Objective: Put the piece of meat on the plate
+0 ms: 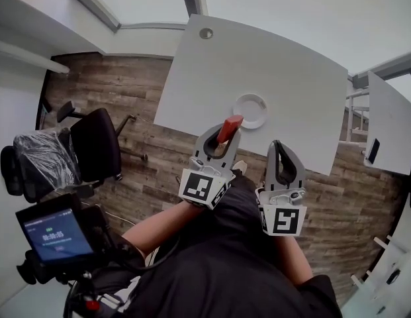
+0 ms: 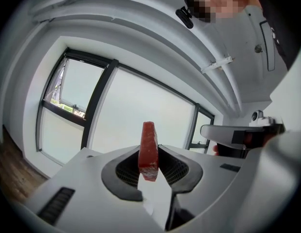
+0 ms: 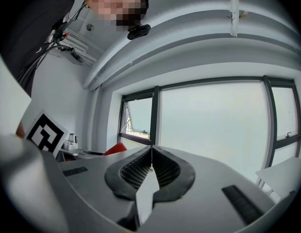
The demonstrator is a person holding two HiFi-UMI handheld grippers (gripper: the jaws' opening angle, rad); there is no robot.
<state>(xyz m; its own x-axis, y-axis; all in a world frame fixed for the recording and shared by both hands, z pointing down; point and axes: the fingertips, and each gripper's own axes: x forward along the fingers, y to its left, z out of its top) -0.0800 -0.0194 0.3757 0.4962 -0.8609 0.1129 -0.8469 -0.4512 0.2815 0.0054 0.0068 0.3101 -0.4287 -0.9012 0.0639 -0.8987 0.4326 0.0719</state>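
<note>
- The left tongs (image 1: 222, 143) are clenched on the piece of meat (image 2: 148, 147). The red slab stands on edge between the ribbed pads, and its top sticks up above them.
- In the head view these tongs angle up and to the right from the person's left forearm (image 1: 159, 224). The marker cube (image 1: 204, 185) sits at the wrist end.
- The meat is held in the air at the near edge of the white tabletop (image 1: 258, 58), just beside the near-left rim of the plate (image 1: 250, 111). It is not on the plate, and how high it hangs above the surface cannot be told.
- The left gripper view looks about level at a wall of windows, not down at the tabletop.
- The right tongs (image 3: 151, 153) are clenched with nothing between them, their pads meeting along a thin line.
- They are held beside the left pair, on its right. They point straight ahead at the tabletop's near edge, apart from the plate.
- The white plate is bare.
- A black office chair (image 1: 96, 144) stands on the wood floor (image 1: 364, 204) to the left.
</note>
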